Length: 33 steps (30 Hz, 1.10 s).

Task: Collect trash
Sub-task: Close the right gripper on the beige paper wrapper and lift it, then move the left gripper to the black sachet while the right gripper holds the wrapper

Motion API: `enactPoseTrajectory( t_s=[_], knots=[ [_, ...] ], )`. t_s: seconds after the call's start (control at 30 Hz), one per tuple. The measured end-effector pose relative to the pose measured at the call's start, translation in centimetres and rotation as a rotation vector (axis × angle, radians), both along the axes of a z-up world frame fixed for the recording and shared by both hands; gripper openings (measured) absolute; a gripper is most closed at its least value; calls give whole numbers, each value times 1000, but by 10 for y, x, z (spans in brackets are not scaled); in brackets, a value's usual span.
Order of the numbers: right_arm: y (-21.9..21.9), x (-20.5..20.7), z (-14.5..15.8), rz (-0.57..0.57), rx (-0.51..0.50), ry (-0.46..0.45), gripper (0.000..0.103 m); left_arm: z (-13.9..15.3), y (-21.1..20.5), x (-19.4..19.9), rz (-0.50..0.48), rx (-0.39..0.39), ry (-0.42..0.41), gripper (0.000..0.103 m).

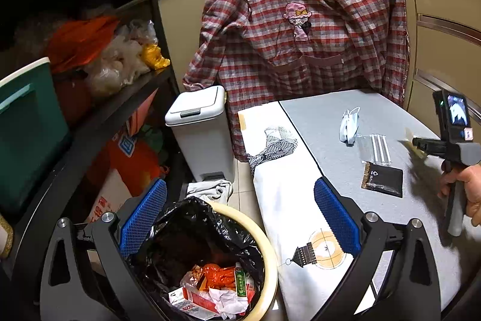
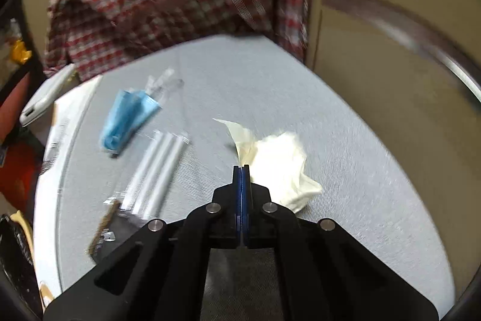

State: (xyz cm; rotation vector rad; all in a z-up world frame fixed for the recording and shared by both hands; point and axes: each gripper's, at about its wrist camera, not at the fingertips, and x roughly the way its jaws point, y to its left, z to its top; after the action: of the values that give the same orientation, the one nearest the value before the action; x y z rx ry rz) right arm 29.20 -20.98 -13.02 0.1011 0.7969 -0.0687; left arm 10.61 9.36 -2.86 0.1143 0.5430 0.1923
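Right gripper (image 2: 241,170) sits closest to the lens in its own view, blue pads pressed flat together with a thin strip of a crumpled white tissue (image 2: 279,167) pinched at the tips. Most of the tissue lies on the grey table (image 2: 345,230), bunched up just right of the fingers. Everything there is a bit motion-blurred.

Over toward the left edge of the table there's a folded blue face mask (image 2: 127,119), then a clear packet of white straws (image 2: 156,173) just below it, and a black sachet (image 2: 108,233) touching or overlapping the lower end of that packet, can't tell which.

Left gripper (image 1: 240,218) is wide open with nothing in it, hanging over the gap between the table's left edge and a round trash bin (image 1: 270,257) on the floor. The bin has a black bag in it and already holds red and white wrappers and crumpled paper. A white pedal bin (image 1: 198,134) with its lid shut stands further back beside the table, and a red plaid shirt (image 1: 300,29) hangs off the kitchen counter behind the far edge. A hand (image 1: 466,191) shows at the right edge of the left view, holding the right gripper's handle.
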Motion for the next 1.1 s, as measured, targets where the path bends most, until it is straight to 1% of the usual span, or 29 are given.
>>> enactPoseTrajectory(
  t_s=[0.2,0.33,0.43,0.53,0.6,0.67,0.73,0.83,0.93,1.1],
  knots=[
    [6,-25,48,62,23,-80,0,2,-5,0,-4,-6,-18,95],
    [10,-55,84,129,20,-128,0,5,-11,2,-14,-25,-24,95],
    [14,-77,107,178,4,-173,0,7,-16,4,-34,-67,-19,95],
    [14,-97,122,213,-40,-220,0,8,-25,11,-55,-64,-20,95],
    [13,-108,128,225,-76,-253,0,9,-35,16,-73,-52,-27,95],
    [7,-113,131,224,-87,-272,0,9,-49,25,-104,-44,-33,95],
    [1,-114,132,208,-86,-282,0,7,-63,35,-134,-41,-35,95],
    [-14,-108,131,171,-54,-276,0,0,-88,53,-189,-47,-24,95],
    [-27,-101,127,142,-31,-260,0,-11,-112,72,-241,-69,-1,95],
    [-39,-89,118,115,-22,-232,0,-43,-145,111,-309,-129,75,95]
  ],
)
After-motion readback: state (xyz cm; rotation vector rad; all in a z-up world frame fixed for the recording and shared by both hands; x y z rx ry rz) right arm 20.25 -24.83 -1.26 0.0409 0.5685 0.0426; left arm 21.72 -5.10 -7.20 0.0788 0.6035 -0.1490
